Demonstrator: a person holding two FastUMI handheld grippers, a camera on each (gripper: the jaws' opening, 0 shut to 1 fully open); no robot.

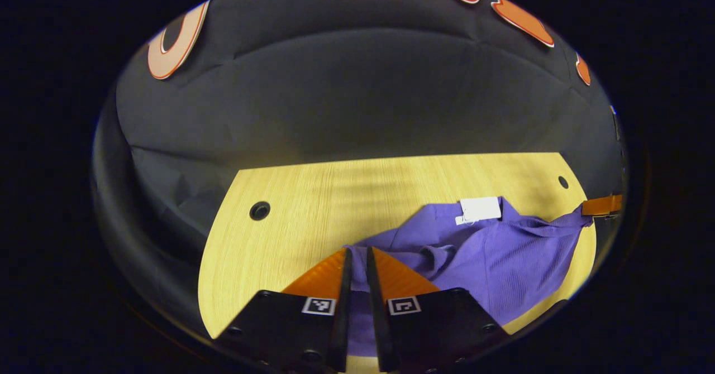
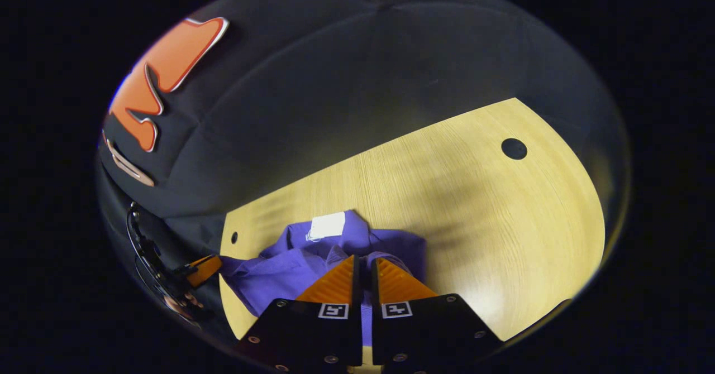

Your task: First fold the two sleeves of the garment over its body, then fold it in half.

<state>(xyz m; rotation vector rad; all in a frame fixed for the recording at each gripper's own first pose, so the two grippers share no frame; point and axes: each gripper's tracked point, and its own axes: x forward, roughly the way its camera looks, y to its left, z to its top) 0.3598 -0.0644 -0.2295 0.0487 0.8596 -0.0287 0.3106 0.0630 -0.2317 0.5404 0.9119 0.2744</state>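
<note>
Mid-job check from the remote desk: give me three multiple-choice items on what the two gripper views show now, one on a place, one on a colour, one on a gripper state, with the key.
1. Where does the white tag lie?
A. on the garment, at its far edge
B. on the bare table
C. on the booth wall

2. What colour is the garment?
A. green
B. purple
C. white

3. How does the left hand-held gripper stand?
A. wide open above the bare table
B. lying on its side
C. fingers nearly together with garment cloth between them

Key:
1 A, the tag sits on the cloth toward the far side of the table.
2 B, the cloth is purple in both views.
3 C, purple cloth fills the narrow gap between its fingers; the right hand-held gripper looks the same.
</note>
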